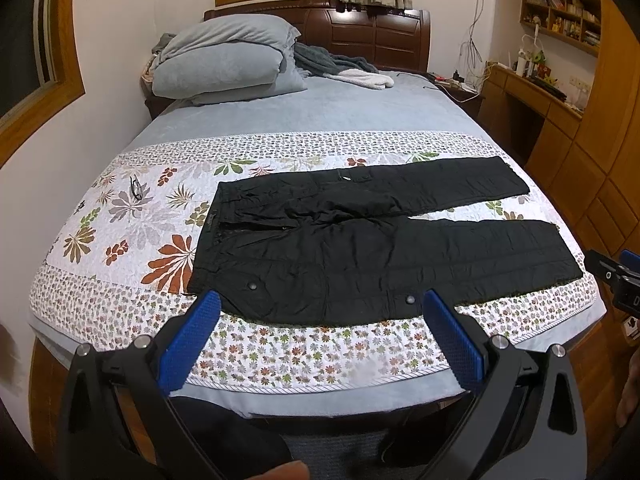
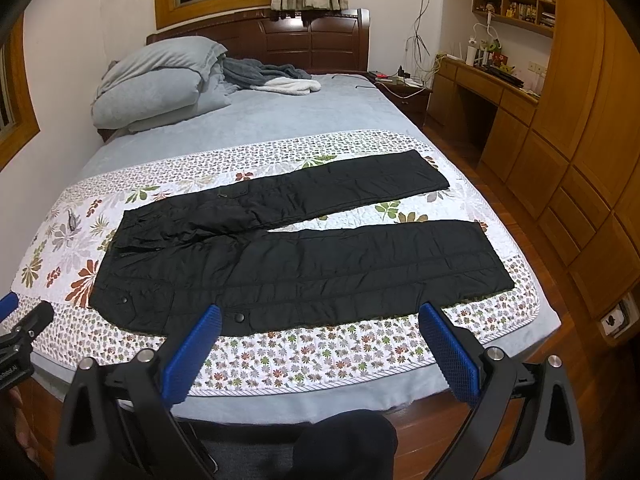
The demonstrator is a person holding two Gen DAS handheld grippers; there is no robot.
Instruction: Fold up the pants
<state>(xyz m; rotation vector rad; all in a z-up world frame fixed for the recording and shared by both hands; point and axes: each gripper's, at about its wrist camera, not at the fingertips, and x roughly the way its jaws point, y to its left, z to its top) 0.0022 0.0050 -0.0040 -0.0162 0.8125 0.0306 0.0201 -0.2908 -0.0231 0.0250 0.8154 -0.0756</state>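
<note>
Black pants [image 1: 360, 240] lie flat and unfolded on a floral quilt [image 1: 132, 216] on the bed, waist to the left, both legs spread apart to the right. They also show in the right wrist view [image 2: 280, 256]. My left gripper [image 1: 320, 304] is open and empty, held above the bed's near edge in front of the pants' lower edge. My right gripper [image 2: 320, 316] is open and empty, also above the near edge in front of the near leg. The right gripper shows at the right edge of the left wrist view [image 1: 616, 276].
Grey pillows [image 1: 224, 64] and crumpled blankets [image 1: 340, 68] lie at the head of the bed. Glasses [image 1: 136, 189] rest on the quilt left of the waist. A wooden desk [image 1: 532, 92] and cabinets [image 2: 580, 184] stand along the right wall.
</note>
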